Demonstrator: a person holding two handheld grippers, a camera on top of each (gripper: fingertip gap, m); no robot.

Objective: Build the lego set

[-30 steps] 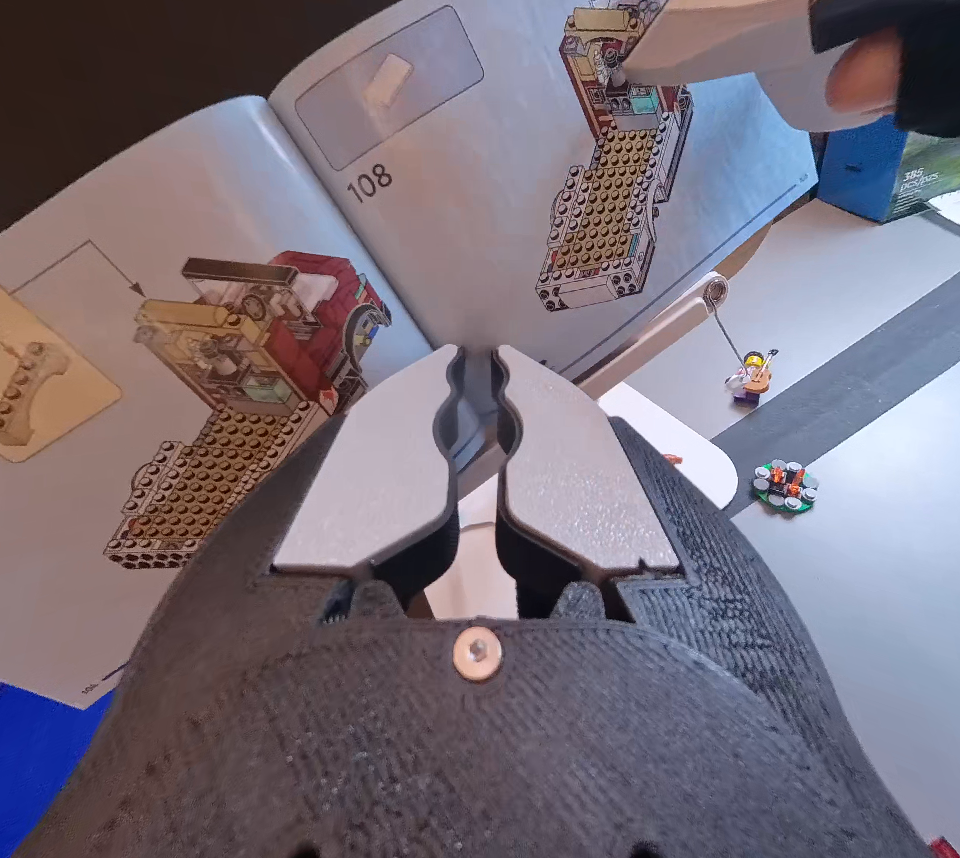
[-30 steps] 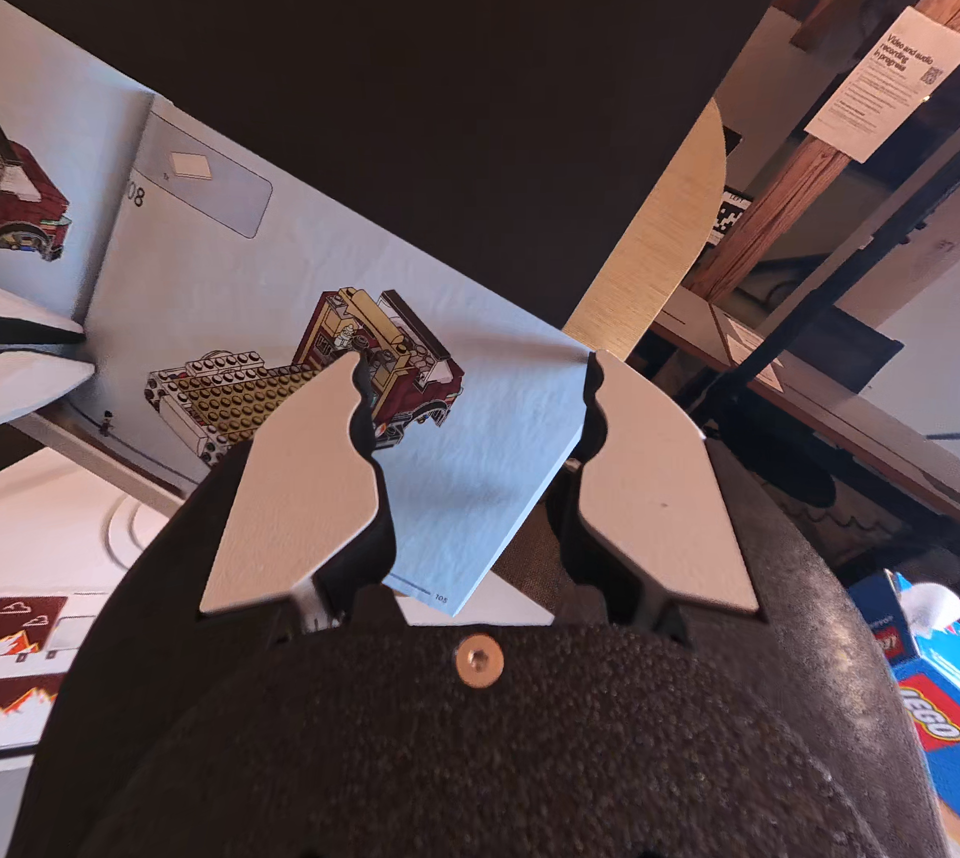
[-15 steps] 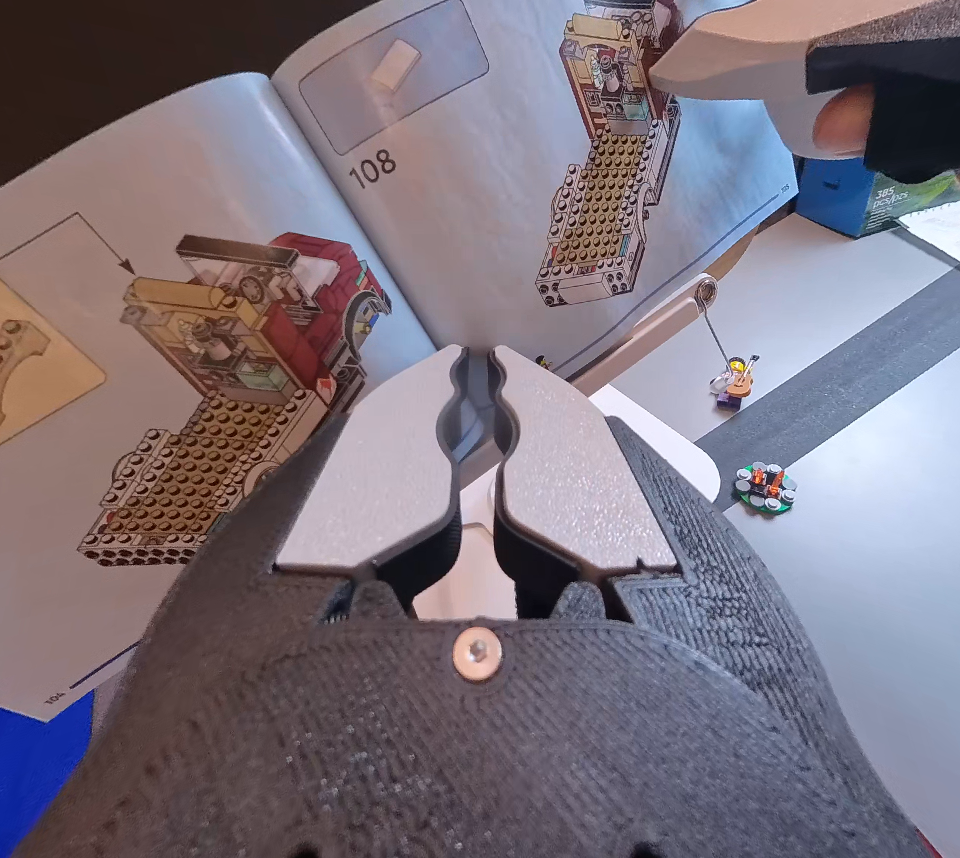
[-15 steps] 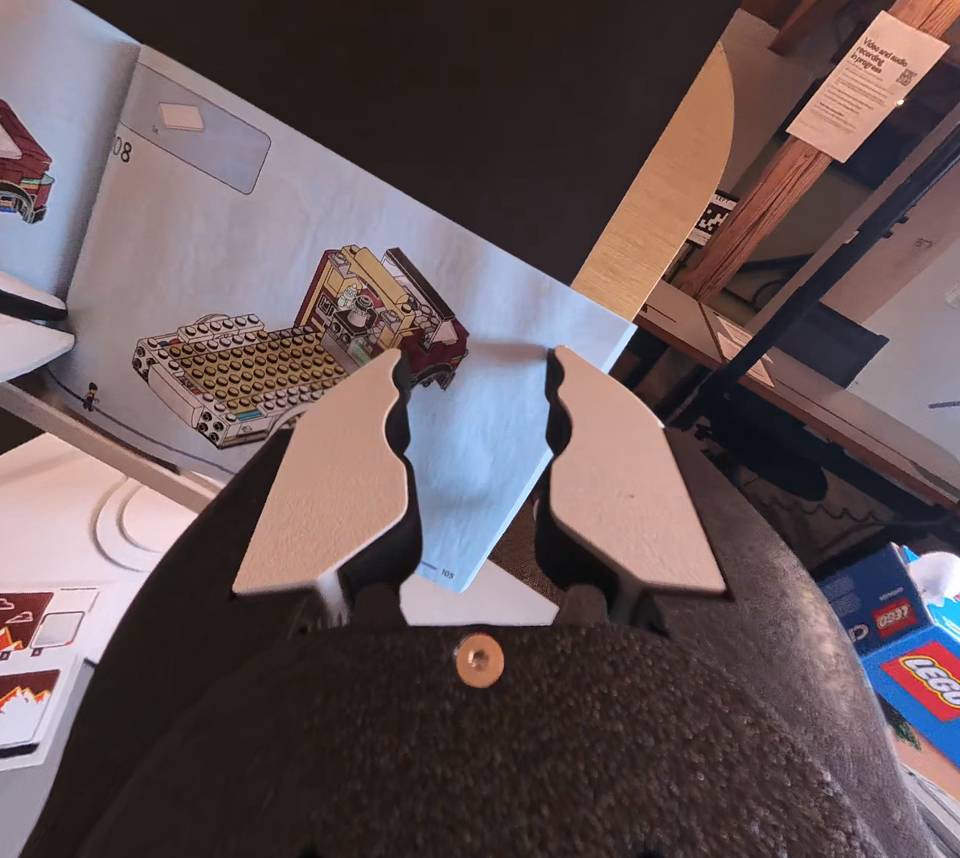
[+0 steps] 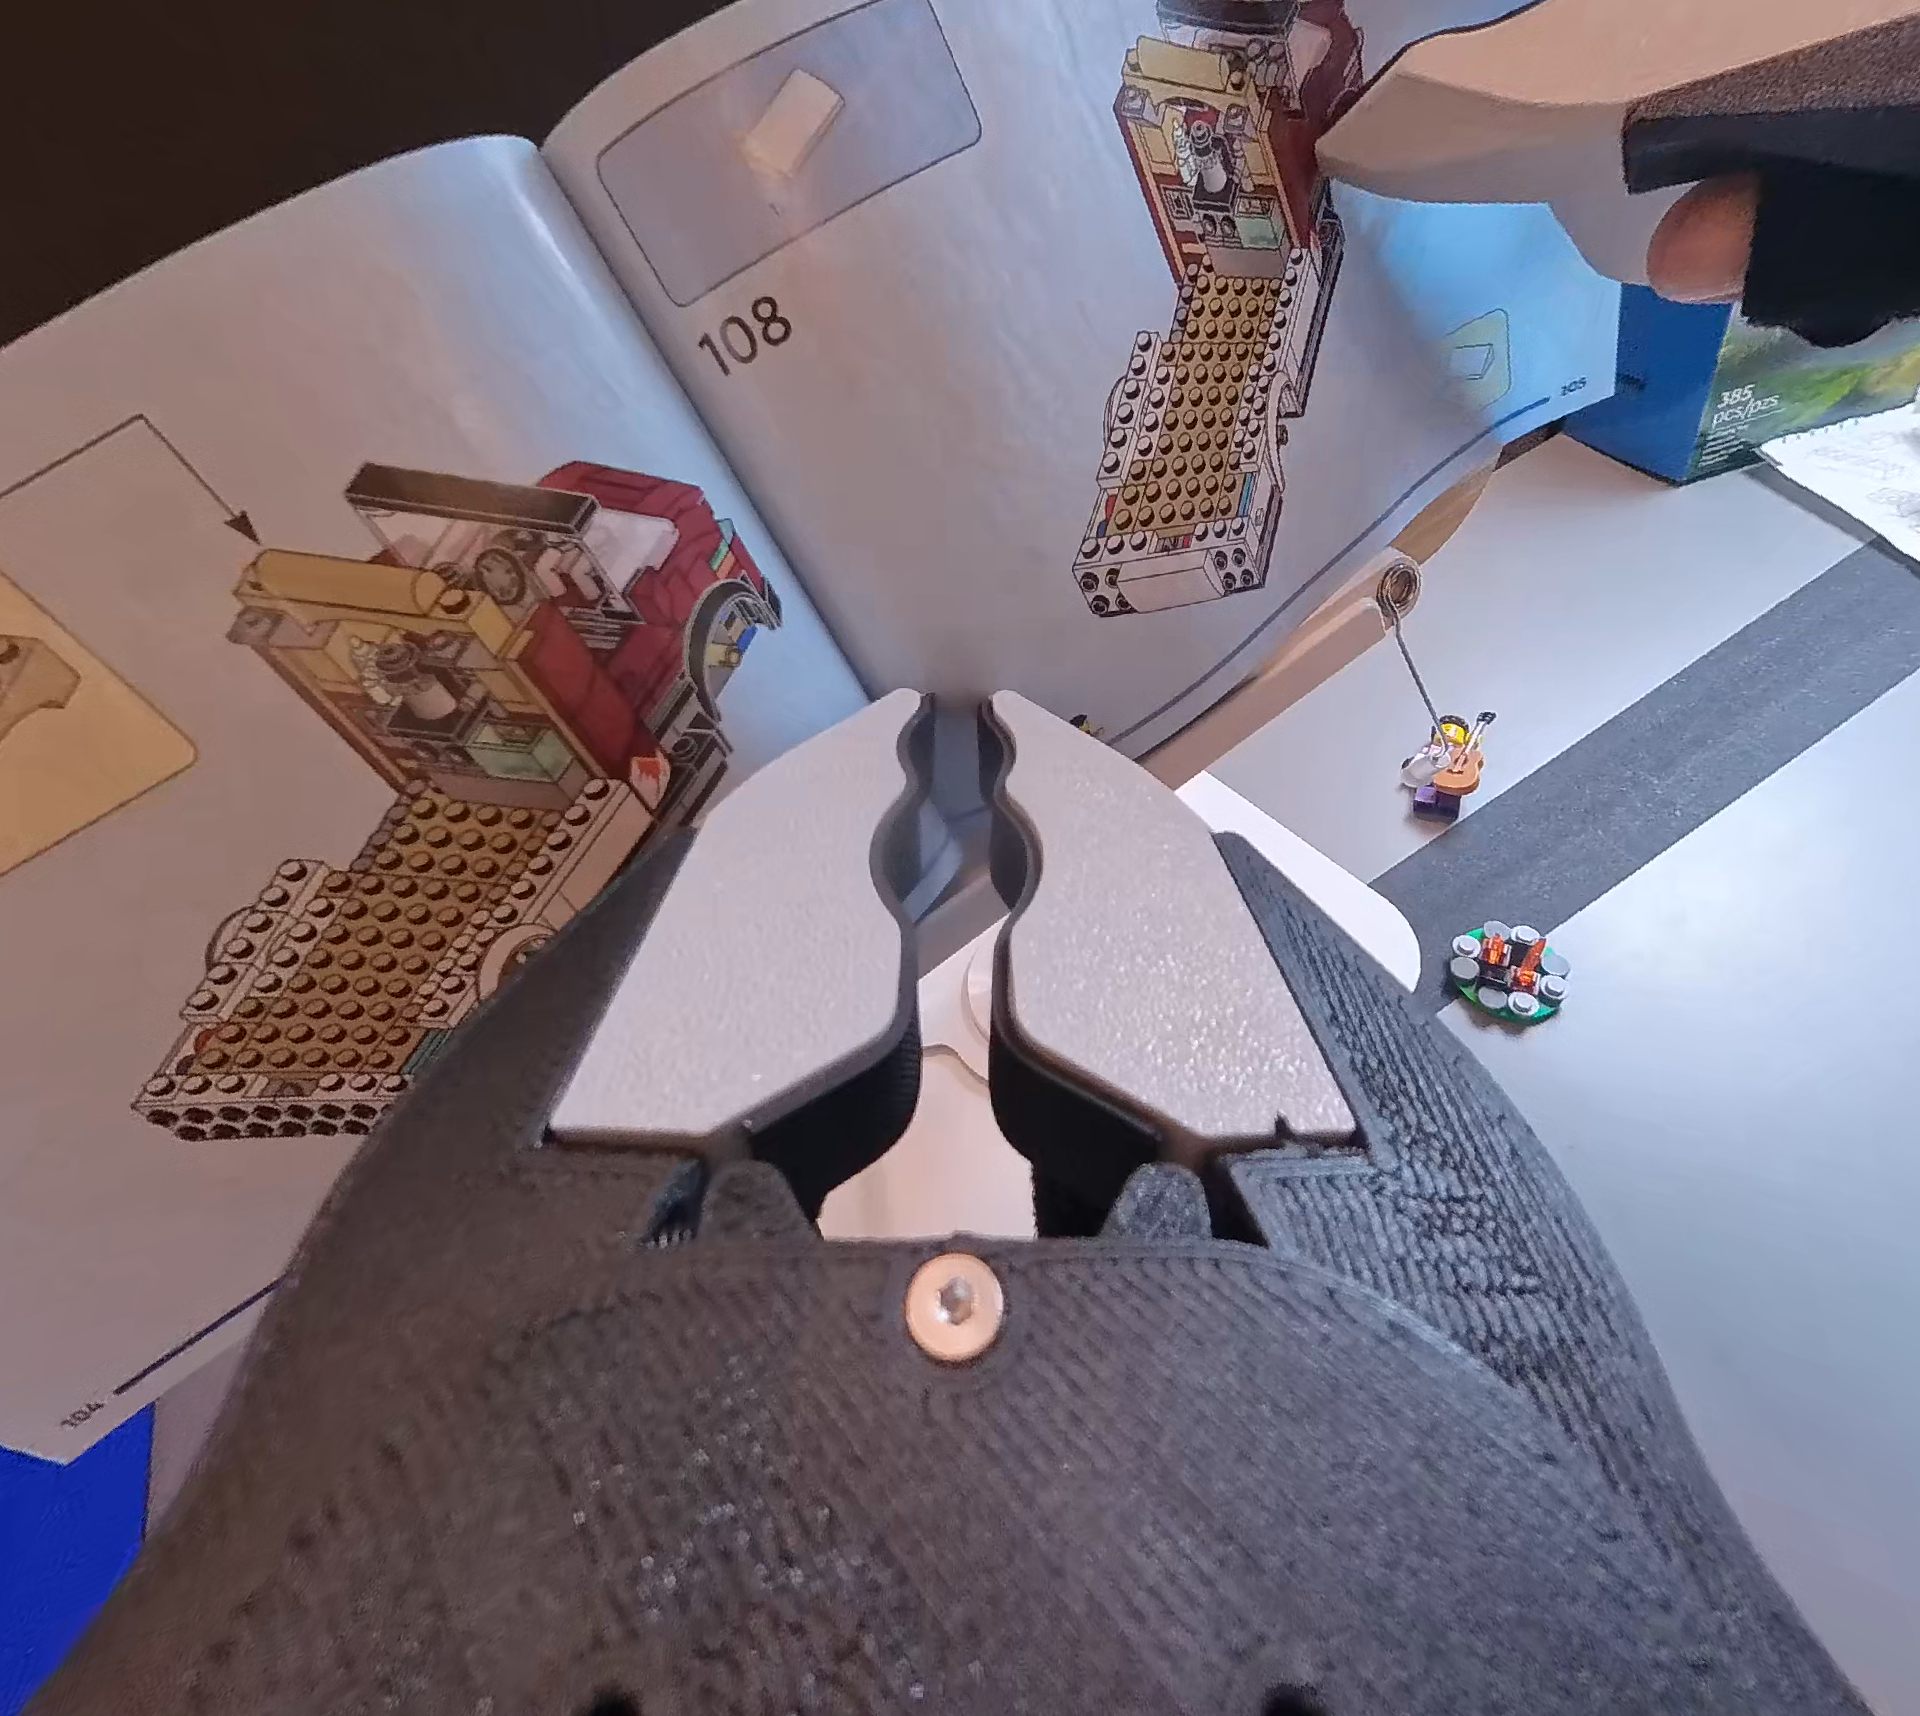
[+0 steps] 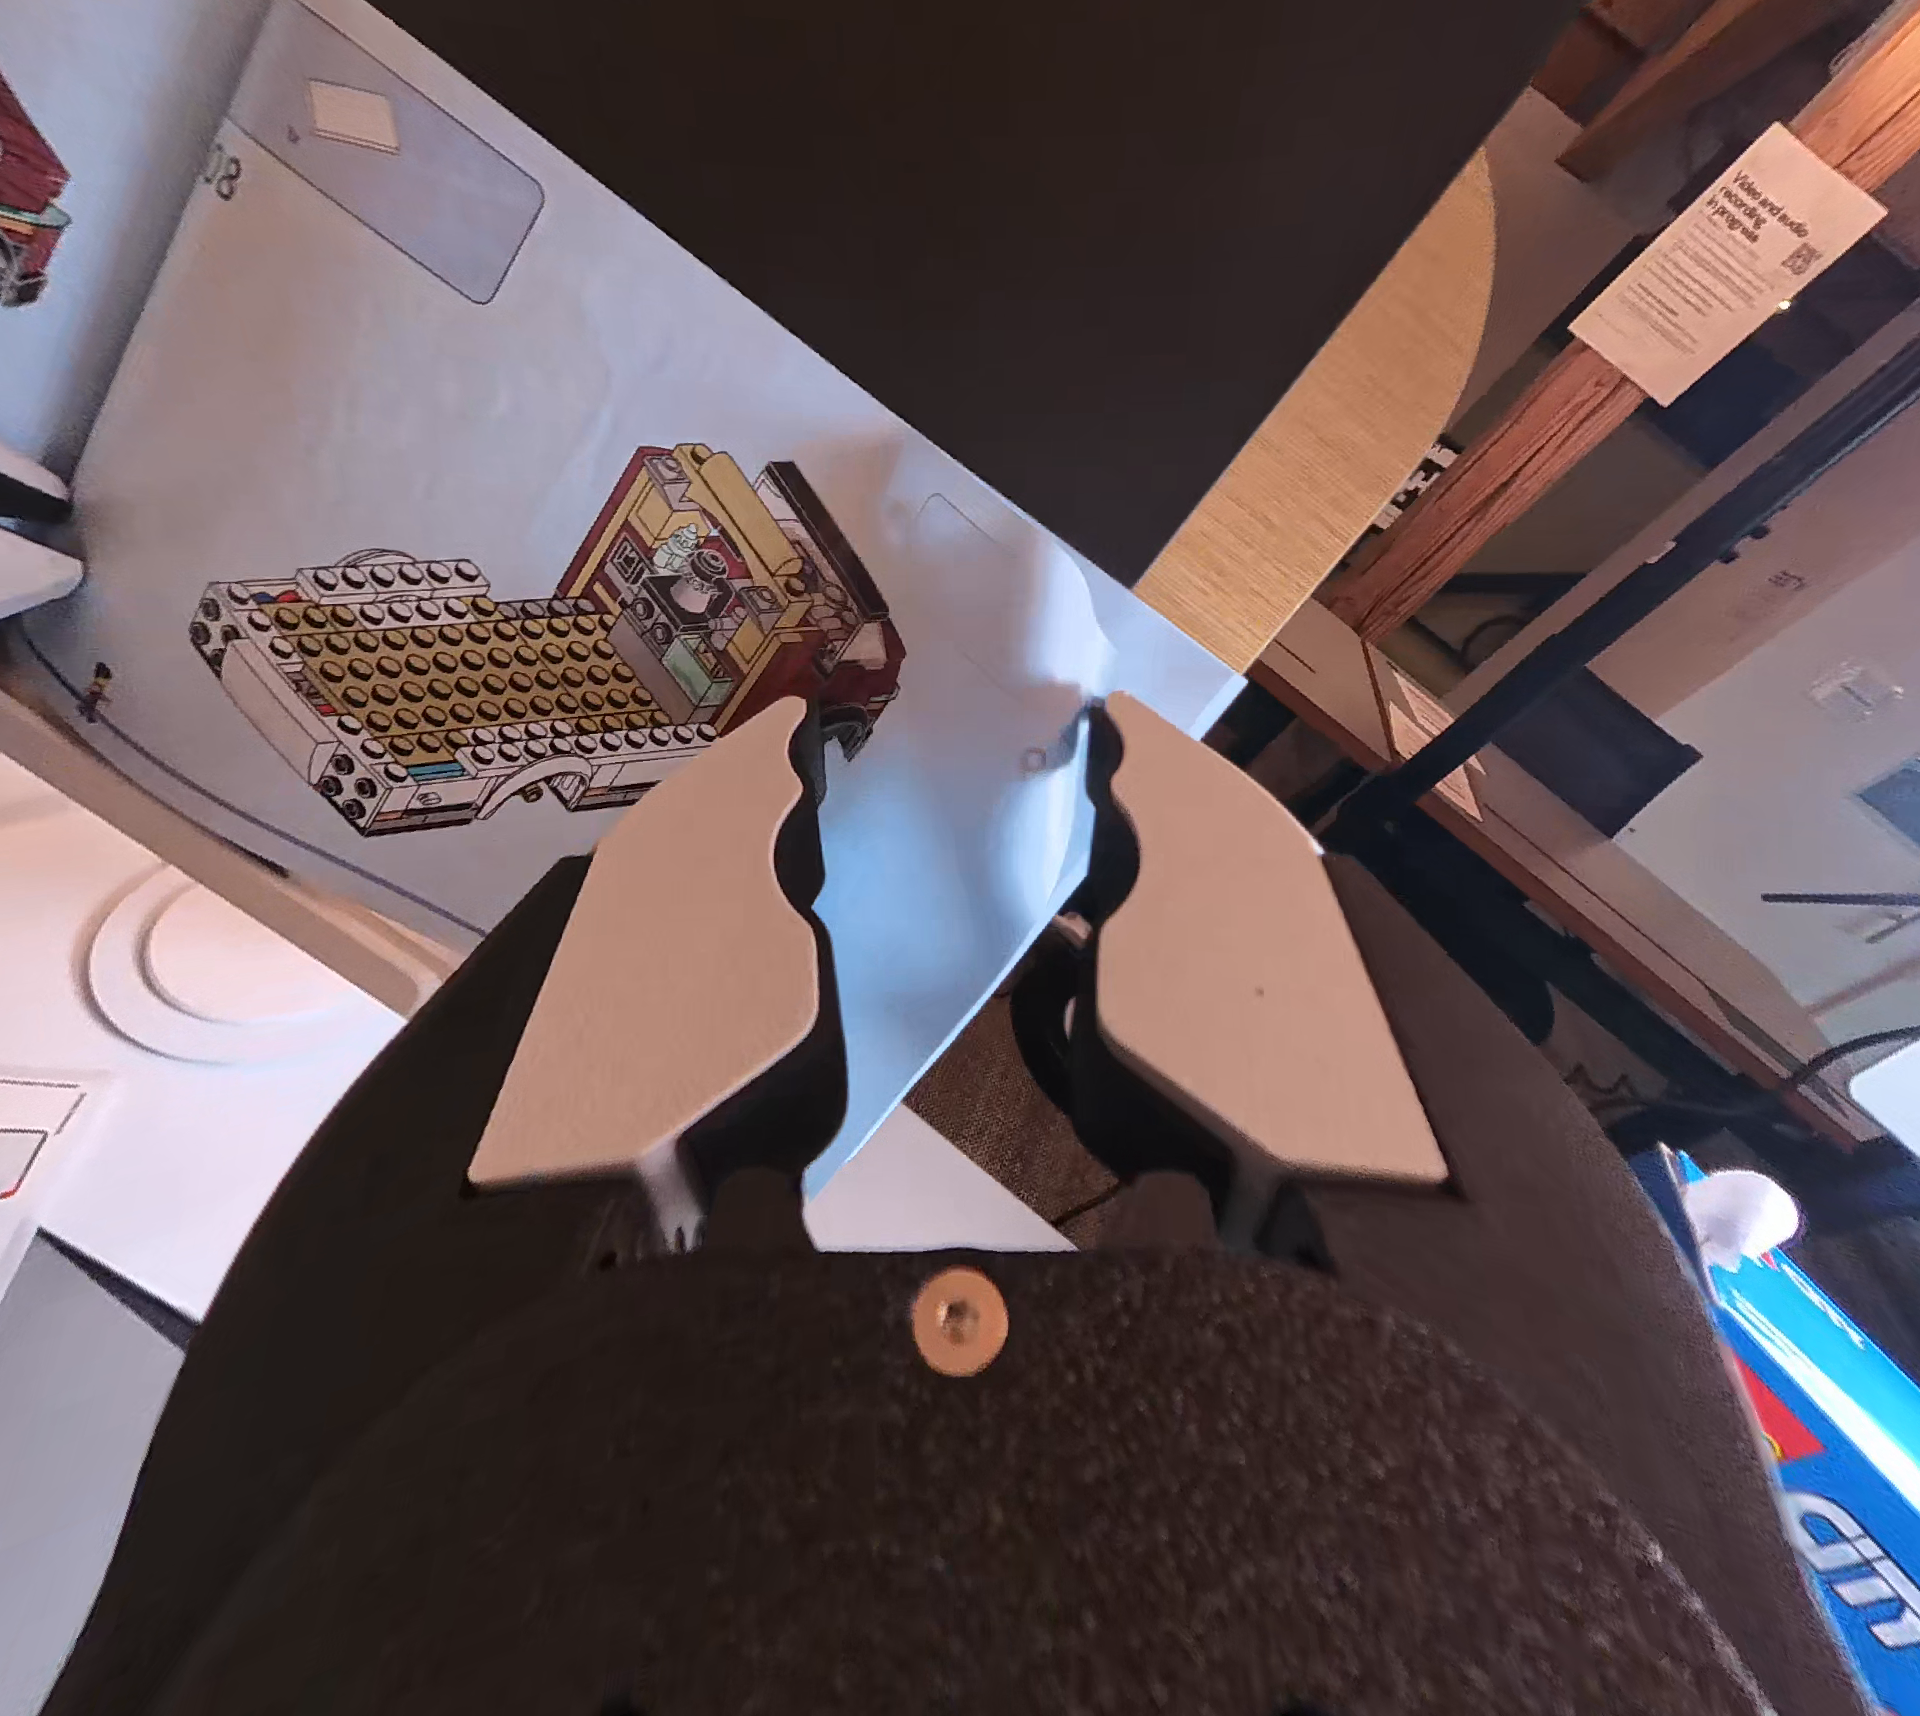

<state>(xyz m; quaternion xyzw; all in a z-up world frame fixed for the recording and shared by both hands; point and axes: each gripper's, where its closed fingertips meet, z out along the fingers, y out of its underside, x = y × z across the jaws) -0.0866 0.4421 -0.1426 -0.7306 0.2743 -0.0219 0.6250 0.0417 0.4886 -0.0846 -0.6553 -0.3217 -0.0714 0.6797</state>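
Instruction booklet (image 5: 935, 378) open and propped above the desk (image 5: 1714, 1095), its left page cut off, left gripper (image 5: 956, 716) fingers nearly together at its lower spine, grip unclear, right gripper (image 6: 951, 721) fingers apart around the page's lower corner, minifigure (image 5: 1446, 760) beyond.

Right hand-held gripper (image 6: 951, 716) narrower around page (image 6: 935, 887).

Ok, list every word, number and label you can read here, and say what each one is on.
I don't copy out writing, so here is what bears it:
booklet: a large step number and small corner page numbers, legible.
blue box: white print, small.
notice on the wooden post: lines of print and a code square, small.
bright blue box: big letters, cut off by the frame.
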